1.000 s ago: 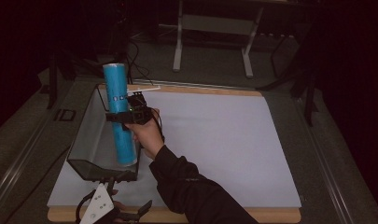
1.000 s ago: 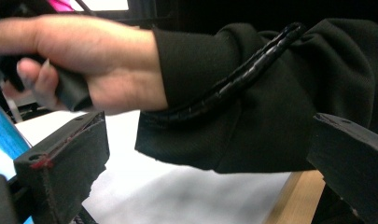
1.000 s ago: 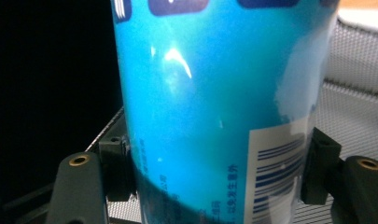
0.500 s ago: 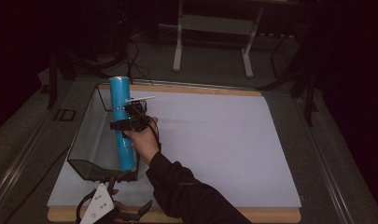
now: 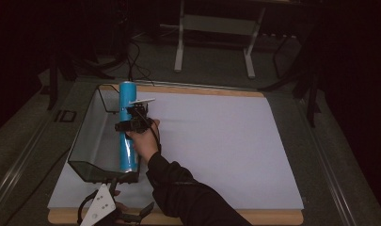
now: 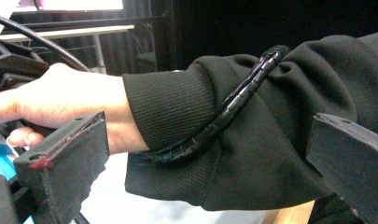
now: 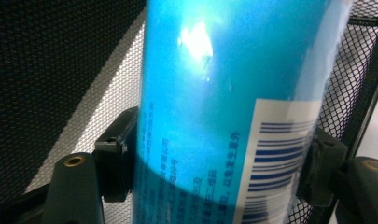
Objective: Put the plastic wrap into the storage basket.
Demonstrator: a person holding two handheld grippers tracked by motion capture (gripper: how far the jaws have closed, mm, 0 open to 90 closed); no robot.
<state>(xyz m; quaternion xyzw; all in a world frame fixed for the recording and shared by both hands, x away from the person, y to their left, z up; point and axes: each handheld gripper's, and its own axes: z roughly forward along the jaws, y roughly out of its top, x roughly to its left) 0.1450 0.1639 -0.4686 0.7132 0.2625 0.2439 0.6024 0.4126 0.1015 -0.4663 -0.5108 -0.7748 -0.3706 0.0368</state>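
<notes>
Blue and glossy, the tall tube (image 5: 127, 136) lies lengthwise in the black mesh basket (image 5: 91, 141), pinched across its middle by the right hand-held gripper (image 5: 131, 125), whose jaws have just been easing apart. Just before the basket's near end, the left hand-held gripper (image 5: 114, 215) stands spread, holding nothing.

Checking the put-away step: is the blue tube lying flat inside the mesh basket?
In, not flat: the blue tube lies lengthwise in the mesh basket, far end raised above the rim, right gripper fingers either side.
</notes>
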